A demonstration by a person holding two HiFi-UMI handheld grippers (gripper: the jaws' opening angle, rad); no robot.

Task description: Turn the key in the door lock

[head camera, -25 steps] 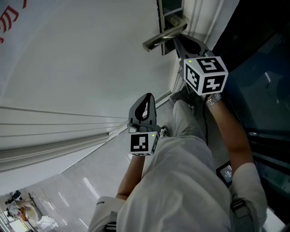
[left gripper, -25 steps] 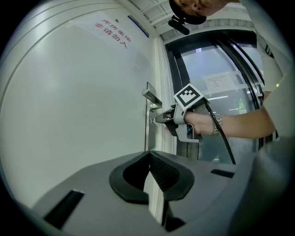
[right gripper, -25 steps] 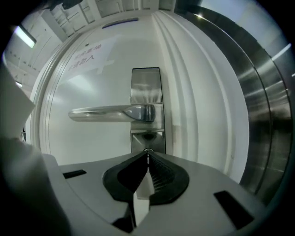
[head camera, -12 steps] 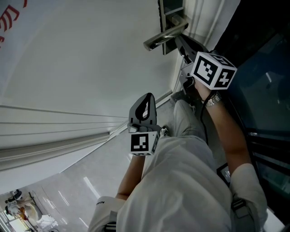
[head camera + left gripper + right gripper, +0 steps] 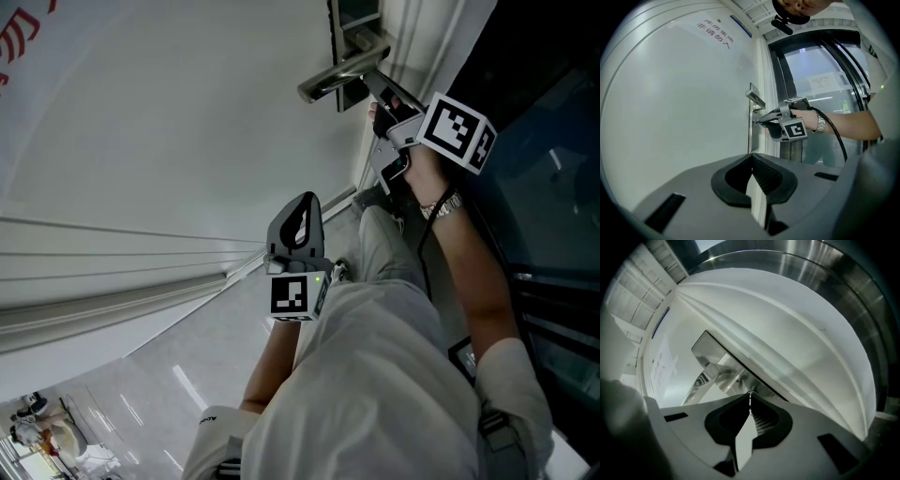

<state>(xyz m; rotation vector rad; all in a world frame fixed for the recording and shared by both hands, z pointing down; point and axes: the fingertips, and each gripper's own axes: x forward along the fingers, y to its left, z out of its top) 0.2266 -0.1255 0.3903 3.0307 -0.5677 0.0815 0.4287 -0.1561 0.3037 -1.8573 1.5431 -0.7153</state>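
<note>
Both tongs are closed, but only one holds something. The right tongs [image 5: 373,86] point level at the white door [image 5: 187,122], and their tips sit right up against the steel lock plate [image 5: 753,112], just below the lever handle [image 5: 342,75]. In the right gripper view the pads are clenched on the key [image 5: 750,400], which shows only as a thin bright metal sliver pinched between them. It runs straight toward the plate, and the keyhole itself is hidden behind the tips. The handle [image 5: 710,373] slants across that view, above and to the left of the tips. The right marker cube [image 5: 457,133] sits tilted, with one corner turned toward the head camera, and the hand behind it wears a wristwatch [image 5: 442,204]. A black cable [image 5: 836,136] loops down from this gripper past the forearm. The left tongs [image 5: 302,211] are held lower, well away from the lock, level and facing the door. In the left gripper view their pads [image 5: 761,176] meet at the tip with nothing between them. Red lettering [image 5: 715,33] is printed high on the door, too skewed to read.
</note>
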